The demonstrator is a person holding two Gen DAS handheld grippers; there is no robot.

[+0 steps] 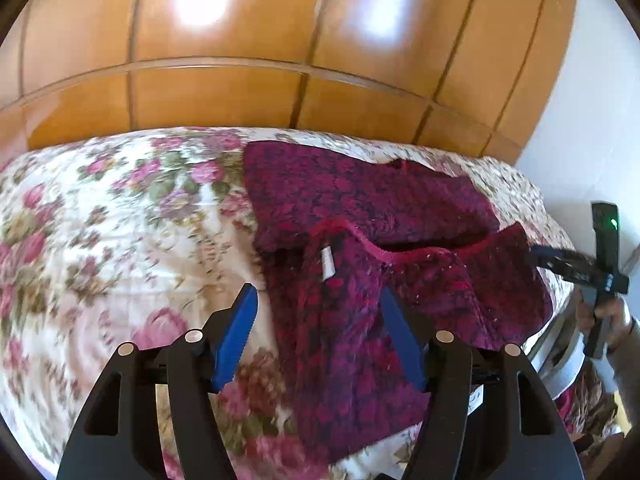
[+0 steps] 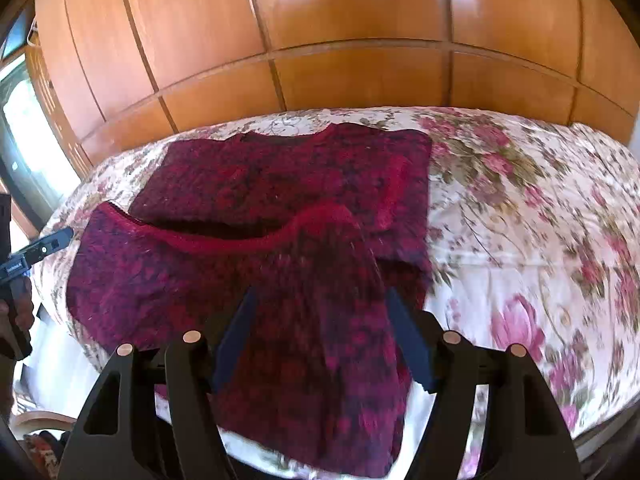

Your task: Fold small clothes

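Observation:
A fuzzy dark red garment (image 1: 360, 208) (image 2: 280, 172) lies folded on the floral bedspread (image 1: 120, 220) (image 2: 520, 220). Its near part is laid over the far part, and a red hem (image 1: 400, 256) (image 2: 240, 242) runs across the top. A small white label (image 1: 327, 264) shows near the hem. My left gripper (image 1: 318, 289) is open over the garment's left edge, its blue pads apart and holding nothing. My right gripper (image 2: 321, 291) is open over the near part of the garment, also holding nothing. Each view shows the other gripper's black body at its edge, with a hand (image 1: 600, 312) on it.
A glossy wooden wardrobe (image 1: 240, 80) (image 2: 360, 80) rises right behind the bed. A white wall (image 1: 592, 100) stands to the right in the left wrist view, and a bright window (image 2: 24, 128) to the left in the right wrist view. The bed's edge drops off close below both grippers.

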